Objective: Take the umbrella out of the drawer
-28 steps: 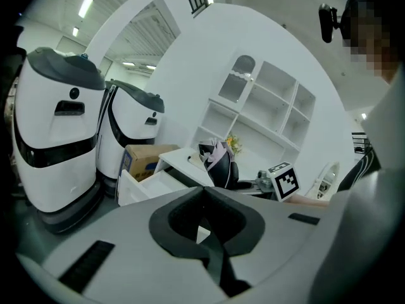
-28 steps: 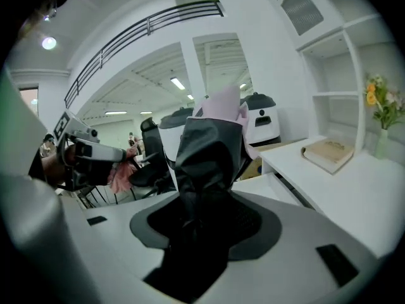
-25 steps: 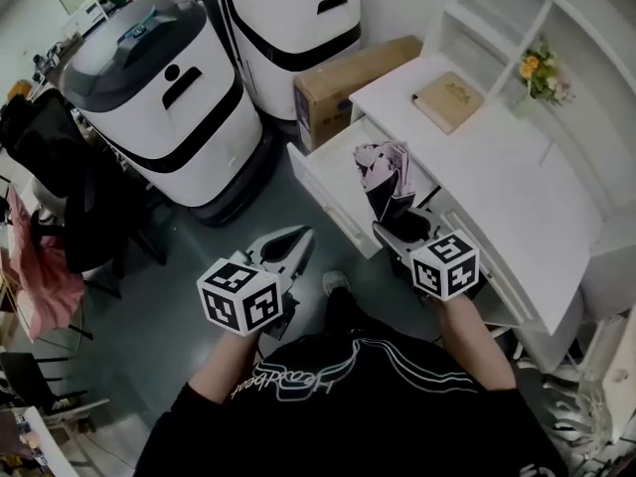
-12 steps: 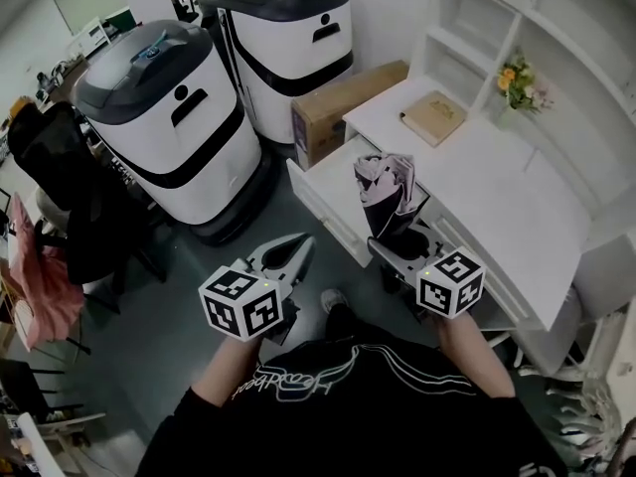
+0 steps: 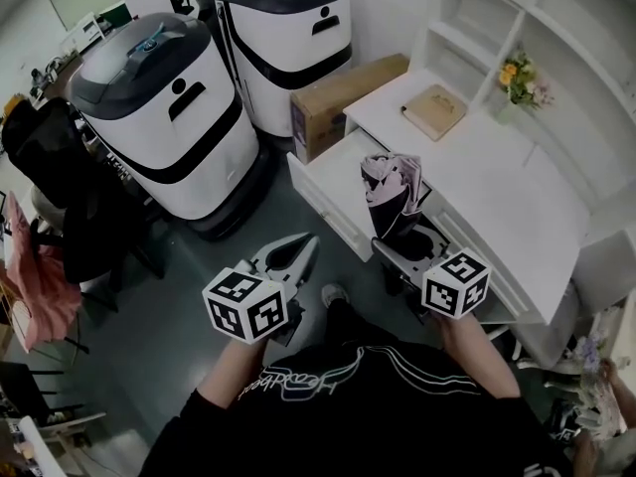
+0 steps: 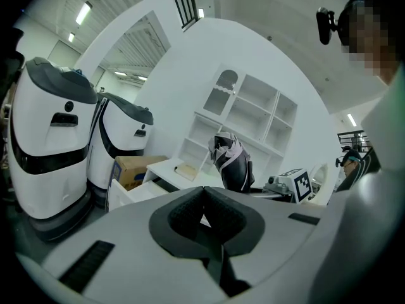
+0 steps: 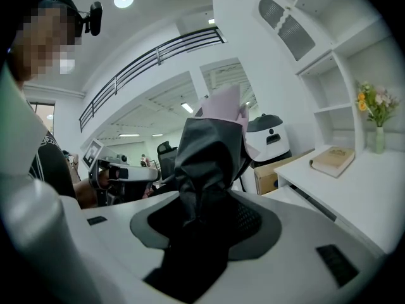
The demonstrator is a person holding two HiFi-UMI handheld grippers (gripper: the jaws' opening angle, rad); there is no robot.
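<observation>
- Umbrella (image 5: 391, 195), folded, stands upright in the right gripper (image 5: 400, 248), whose jaws pinch its dark lower end above the open drawer (image 5: 328, 185).
- Best now: keep that pinch firm and carry it clear of the desk (image 5: 497, 197) edge.
- Left gripper (image 5: 301, 249): jaws pressed together, empty.
- Around: book (image 5: 434, 110), cardboard box (image 5: 343, 89), 2 white machines (image 5: 164, 97). Nothing looks to be in the way.

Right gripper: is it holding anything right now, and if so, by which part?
Yes. The right gripper is shut on the folded umbrella, gripping its dark lower end. The pale pink top stands clear above the jaws.
</observation>
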